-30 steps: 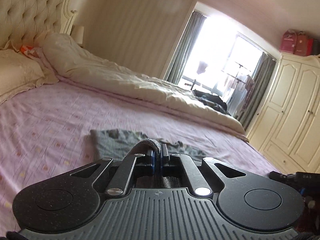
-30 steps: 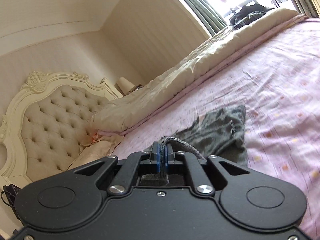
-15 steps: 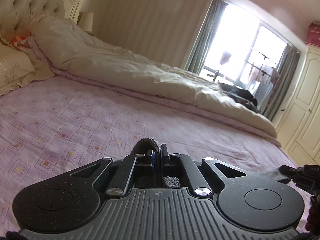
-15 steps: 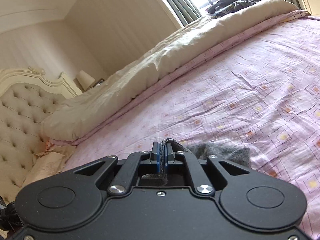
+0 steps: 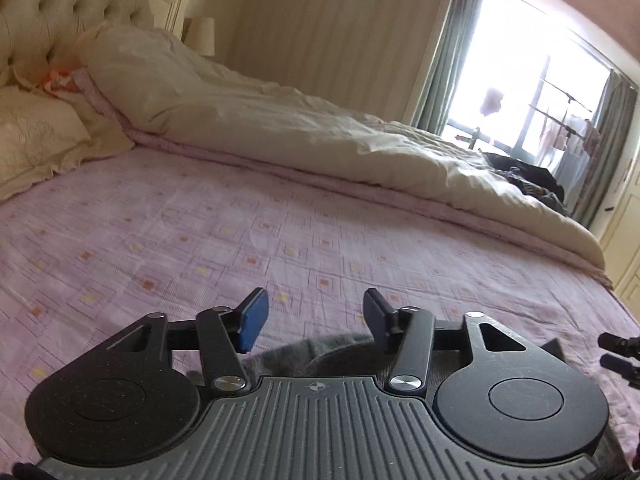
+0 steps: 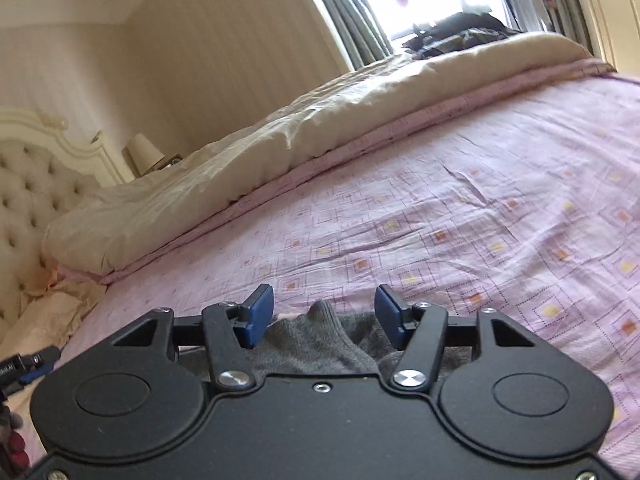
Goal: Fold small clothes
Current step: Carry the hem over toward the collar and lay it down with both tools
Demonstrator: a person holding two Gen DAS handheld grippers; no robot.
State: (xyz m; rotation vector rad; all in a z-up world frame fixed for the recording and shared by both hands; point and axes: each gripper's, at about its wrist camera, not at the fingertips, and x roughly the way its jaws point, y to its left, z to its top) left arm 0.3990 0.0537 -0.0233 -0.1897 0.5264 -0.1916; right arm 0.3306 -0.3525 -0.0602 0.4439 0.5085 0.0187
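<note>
Now the left claw [image 5: 314, 322] stands wide over the bed, its blue-faced fingers [image 5: 252, 322] spread well apart with nothing between them. Just below that gap, against the claw's ribbed black body, lies a bunched edge of the grey garment [image 5: 316, 356], resting on the pink patterned bedsheet [image 5: 200, 240] and touching neither finger as far as this view shows. Taking the garment as the landmark, the sheet runs away beyond it toward a long rolled cream duvet [image 5: 280, 128] lying across the far side of the bed; a cream pillow [image 5: 36, 140] sits beyond and to the left, below the tufted headboard [image 5: 48, 16], and a curtained bright window [image 5: 520, 92] stands far beyond to the right. At the right edge of this view, level with the garment, a dark tip of the other tool [image 5: 620, 354] shows. The right claw [image 6: 324, 316] is likewise wide, its blue pads [image 6: 258, 316] parted and holding nothing. The grey garment [image 6: 320, 340] lies rumpled on the bedsheet [image 6: 480, 220] right beneath the gap, a small peak of cloth rising between the fingers but gripped by neither. Beyond it the duvet [image 6: 320, 128] slants across the bed; the headboard [image 6: 32, 184] and a small lamp [image 6: 144, 154] sit far to its left, and a dark heap of clothes [image 6: 460, 34] lies past the duvet by the window.
</note>
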